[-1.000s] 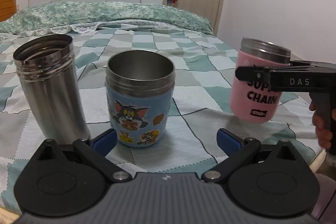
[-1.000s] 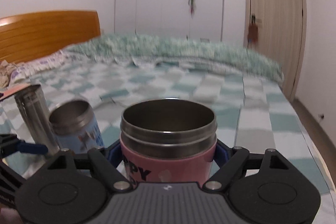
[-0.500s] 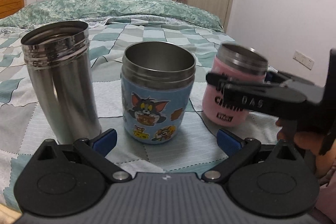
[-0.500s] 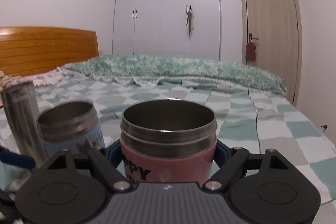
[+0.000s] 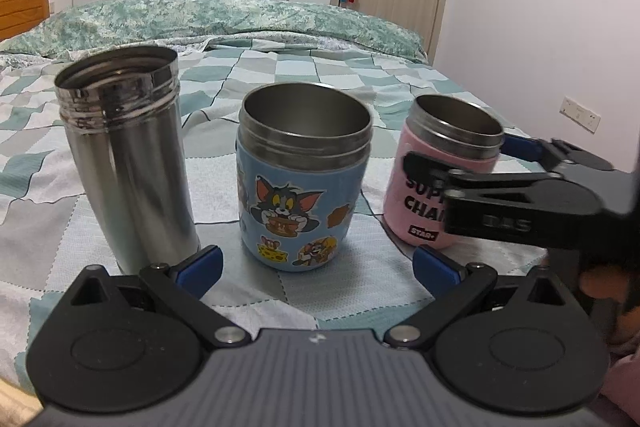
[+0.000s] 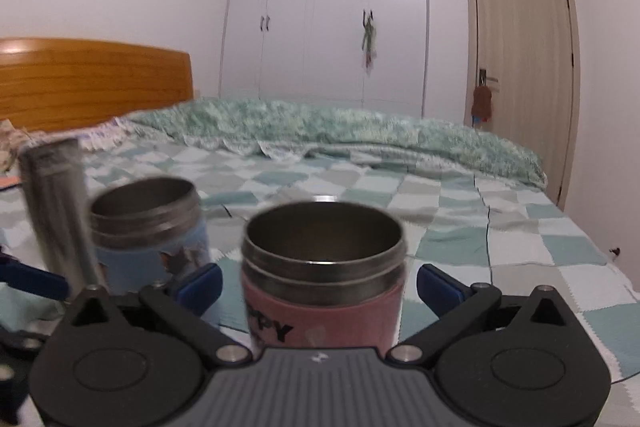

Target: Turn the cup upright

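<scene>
The pink steel cup (image 6: pixel 320 291) stands upright on the checked bed (image 5: pixel 280 79), just right of the blue cartoon steel cup (image 5: pixel 302 183). The right claw (image 6: pixel 320 285) is wide open around it, not touching. The left claw (image 5: pixel 316 267) is open, holding nothing.

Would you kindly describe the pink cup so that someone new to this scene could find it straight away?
On the checked bedspread three open steel vessels stand in a row. The pink cup is at the right end, beside the blue cartoon cup, between the open fingers of the right gripper. Only it has a pink sleeve with black lettering; the steel flask at the far end is bare.
</scene>
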`<state>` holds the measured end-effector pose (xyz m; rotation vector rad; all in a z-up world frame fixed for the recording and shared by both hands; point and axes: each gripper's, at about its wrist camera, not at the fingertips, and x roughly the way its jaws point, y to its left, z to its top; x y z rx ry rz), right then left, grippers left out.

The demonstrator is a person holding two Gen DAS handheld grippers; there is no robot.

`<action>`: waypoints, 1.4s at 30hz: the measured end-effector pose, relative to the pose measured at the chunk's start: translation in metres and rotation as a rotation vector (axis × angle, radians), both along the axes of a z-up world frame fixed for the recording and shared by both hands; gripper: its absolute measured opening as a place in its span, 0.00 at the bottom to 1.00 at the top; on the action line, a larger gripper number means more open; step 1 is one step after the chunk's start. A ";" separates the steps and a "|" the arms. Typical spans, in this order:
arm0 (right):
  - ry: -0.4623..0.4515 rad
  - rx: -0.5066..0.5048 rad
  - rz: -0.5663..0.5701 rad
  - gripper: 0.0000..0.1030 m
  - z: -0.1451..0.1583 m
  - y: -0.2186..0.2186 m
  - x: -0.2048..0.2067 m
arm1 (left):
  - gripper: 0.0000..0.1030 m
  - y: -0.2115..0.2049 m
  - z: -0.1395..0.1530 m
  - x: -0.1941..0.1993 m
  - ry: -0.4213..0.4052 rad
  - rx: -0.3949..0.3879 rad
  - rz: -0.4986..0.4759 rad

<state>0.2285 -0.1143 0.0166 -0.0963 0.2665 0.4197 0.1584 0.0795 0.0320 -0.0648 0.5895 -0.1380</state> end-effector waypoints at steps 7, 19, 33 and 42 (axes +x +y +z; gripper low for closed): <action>-0.047 0.061 0.008 1.00 0.019 -0.047 -0.073 | 1.00 -0.015 0.019 -0.046 -0.117 0.010 -0.009; -0.122 0.049 -0.095 1.00 -0.005 -0.099 -0.172 | 1.00 -0.056 -0.010 -0.120 -0.286 0.030 0.022; -0.198 0.070 -0.159 1.00 -0.015 -0.114 -0.194 | 1.00 -0.073 -0.028 -0.143 -0.417 0.063 0.111; -0.222 0.075 -0.168 1.00 -0.015 -0.116 -0.199 | 1.00 -0.073 -0.029 -0.144 -0.427 0.053 0.113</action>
